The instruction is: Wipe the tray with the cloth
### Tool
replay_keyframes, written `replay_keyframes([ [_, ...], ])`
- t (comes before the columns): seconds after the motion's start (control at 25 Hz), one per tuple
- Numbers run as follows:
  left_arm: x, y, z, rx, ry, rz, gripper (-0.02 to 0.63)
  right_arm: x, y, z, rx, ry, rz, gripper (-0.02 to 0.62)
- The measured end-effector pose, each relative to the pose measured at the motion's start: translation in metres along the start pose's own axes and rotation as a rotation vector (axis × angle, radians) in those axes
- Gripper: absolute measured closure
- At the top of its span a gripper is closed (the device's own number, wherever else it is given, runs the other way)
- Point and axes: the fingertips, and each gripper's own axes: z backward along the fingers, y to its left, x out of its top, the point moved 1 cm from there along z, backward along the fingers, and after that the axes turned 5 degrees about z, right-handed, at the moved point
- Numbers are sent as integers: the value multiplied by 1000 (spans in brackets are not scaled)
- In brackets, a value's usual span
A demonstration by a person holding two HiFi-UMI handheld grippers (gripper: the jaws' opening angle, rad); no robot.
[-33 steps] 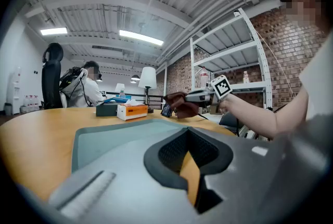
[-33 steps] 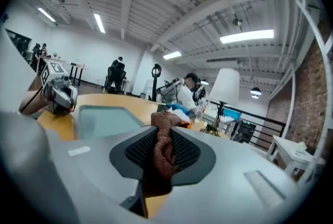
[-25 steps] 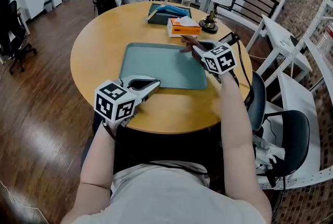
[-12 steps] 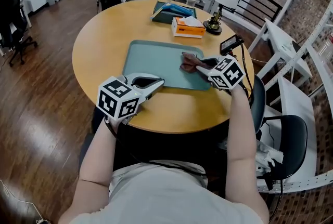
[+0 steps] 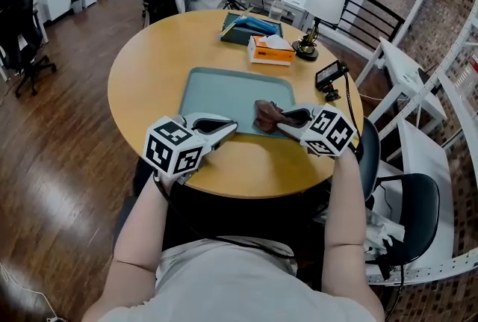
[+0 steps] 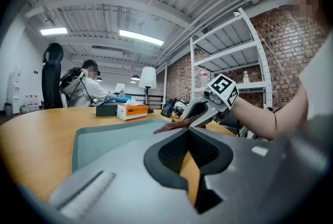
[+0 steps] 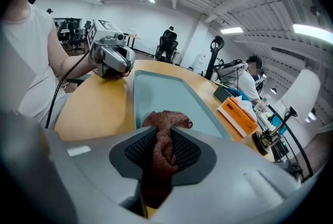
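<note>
A teal tray (image 5: 220, 93) lies in the middle of the round wooden table (image 5: 149, 66). My right gripper (image 5: 282, 119) is shut on a crumpled brown cloth (image 5: 267, 115), which rests on the tray's near right part. In the right gripper view the cloth (image 7: 165, 132) bunches between the pads and spills forward onto the tray (image 7: 166, 93). My left gripper (image 5: 230, 125) lies at the tray's near edge, left of the cloth, jaws shut with nothing between them. From the left gripper view, the right gripper (image 6: 195, 114) and cloth (image 6: 169, 125) sit just beyond the tray (image 6: 109, 137).
Beyond the tray stand an orange tissue box (image 5: 271, 48), a dark box with blue items (image 5: 243, 25) and a small lamp (image 5: 306, 44). A black device (image 5: 328, 78) sits at the table's right edge. A person sits at a desk behind; office chairs surround the table.
My right gripper has dragged the cloth from the tray's far right corner back toward the near right edge. The left gripper has stayed at the near edge.
</note>
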Motion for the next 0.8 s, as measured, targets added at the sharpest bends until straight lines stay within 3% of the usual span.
replay_keyframes([
  [0.16,1,-2,1,0,0,0,606,31,17,-7,94,-91,54,517],
  [0.32,2,-2,1,1,-1,-1,606,31,0,-22,104,-76,44,518],
  [0.8,3,-2,1,1,0,-3,606,16,-103,-71,-136,2,-25,518],
])
